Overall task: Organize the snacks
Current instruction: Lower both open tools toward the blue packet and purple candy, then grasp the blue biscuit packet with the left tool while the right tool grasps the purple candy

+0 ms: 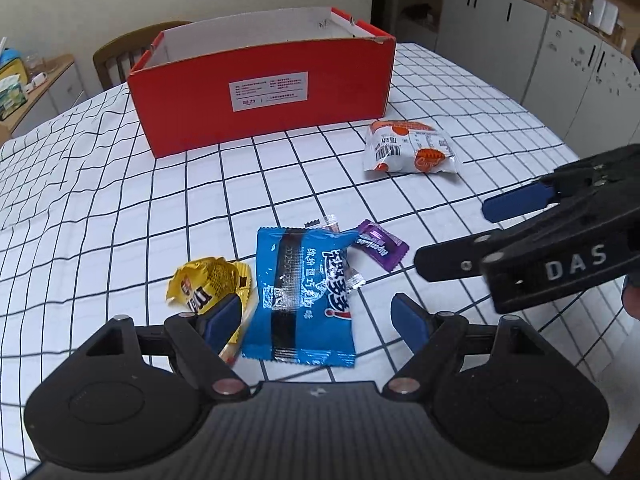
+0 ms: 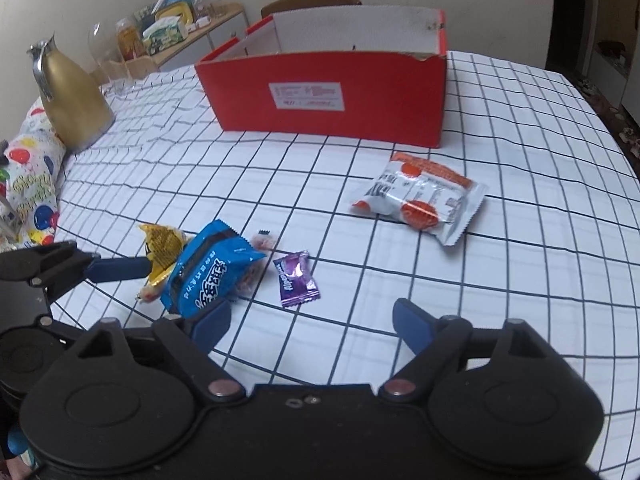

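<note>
A blue snack packet (image 1: pixel 304 296) (image 2: pixel 216 272) lies between the open fingers of my left gripper (image 1: pixel 320 316), over a yellow wrapper (image 1: pixel 208 280) (image 2: pixel 162 252) and a clear candy (image 1: pixel 332 224). A purple candy (image 1: pixel 382 244) (image 2: pixel 297 279) lies just right of it. A white and orange packet (image 1: pixel 408 148) (image 2: pixel 420 196) lies further off, near the open red box (image 1: pixel 260 96) (image 2: pixel 328 92). My right gripper (image 2: pixel 312 324) is open and empty, near the purple candy; it shows in the left wrist view (image 1: pixel 452 236).
The table has a white grid-pattern cloth (image 1: pixel 100 184) (image 2: pixel 520 280). A gold jug (image 2: pixel 72 96) and a balloon-print bag (image 2: pixel 32 184) stand at the left. A wooden chair (image 1: pixel 120 56) is behind the box. Cabinets (image 1: pixel 540 60) stand at the right.
</note>
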Demonstrator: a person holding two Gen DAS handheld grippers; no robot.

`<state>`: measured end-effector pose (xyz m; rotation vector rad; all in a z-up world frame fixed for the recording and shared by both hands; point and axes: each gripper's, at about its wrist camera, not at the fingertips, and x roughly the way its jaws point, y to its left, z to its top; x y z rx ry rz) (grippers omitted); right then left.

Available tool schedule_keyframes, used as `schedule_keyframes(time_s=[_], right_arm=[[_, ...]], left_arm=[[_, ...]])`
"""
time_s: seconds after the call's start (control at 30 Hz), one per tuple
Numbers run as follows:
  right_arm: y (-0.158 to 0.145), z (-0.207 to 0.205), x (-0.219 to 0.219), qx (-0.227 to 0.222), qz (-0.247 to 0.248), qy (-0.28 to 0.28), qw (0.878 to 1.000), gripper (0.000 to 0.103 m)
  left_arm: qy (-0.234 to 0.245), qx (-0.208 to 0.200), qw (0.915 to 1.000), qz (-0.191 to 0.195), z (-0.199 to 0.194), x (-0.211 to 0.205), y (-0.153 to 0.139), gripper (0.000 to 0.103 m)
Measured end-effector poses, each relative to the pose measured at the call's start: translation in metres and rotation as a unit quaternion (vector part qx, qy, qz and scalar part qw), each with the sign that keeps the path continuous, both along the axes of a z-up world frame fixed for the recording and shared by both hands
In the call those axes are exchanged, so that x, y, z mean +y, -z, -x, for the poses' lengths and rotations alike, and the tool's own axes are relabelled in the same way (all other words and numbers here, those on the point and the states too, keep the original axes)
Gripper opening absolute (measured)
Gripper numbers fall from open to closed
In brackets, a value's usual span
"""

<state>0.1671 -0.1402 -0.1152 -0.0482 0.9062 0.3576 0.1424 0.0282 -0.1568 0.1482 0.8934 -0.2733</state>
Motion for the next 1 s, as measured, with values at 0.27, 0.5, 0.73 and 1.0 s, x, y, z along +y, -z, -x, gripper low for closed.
schedule_keyframes(time_s=[0.27,0.5,0.73,1.0], right_arm=[[0.013,-0.027,0.018,0.024,0.013,-0.005,1.000,0.064],[0.023,-0.044,0.030,0.039,0.030,-0.012,0.999,0.047],[0.025,-0.047,0.038,0.036,0.046,-0.024,0.998,0.037],[0.025,-0.044,0.043,0.024,0.080,-0.034,0.996,0.025]], left_arm=[[-0.002,0.015,0.9999,0.004,-0.012,0.002,0.008,0.081],[-0.024,0.036,0.9988,0.025,-0.024,0.015,0.010,0.070],[-0.029,0.044,0.9979,0.038,-0.030,0.019,0.009,0.061],[-0.023,0.049,0.9976,0.043,-0.031,0.017,0.007,0.050]])
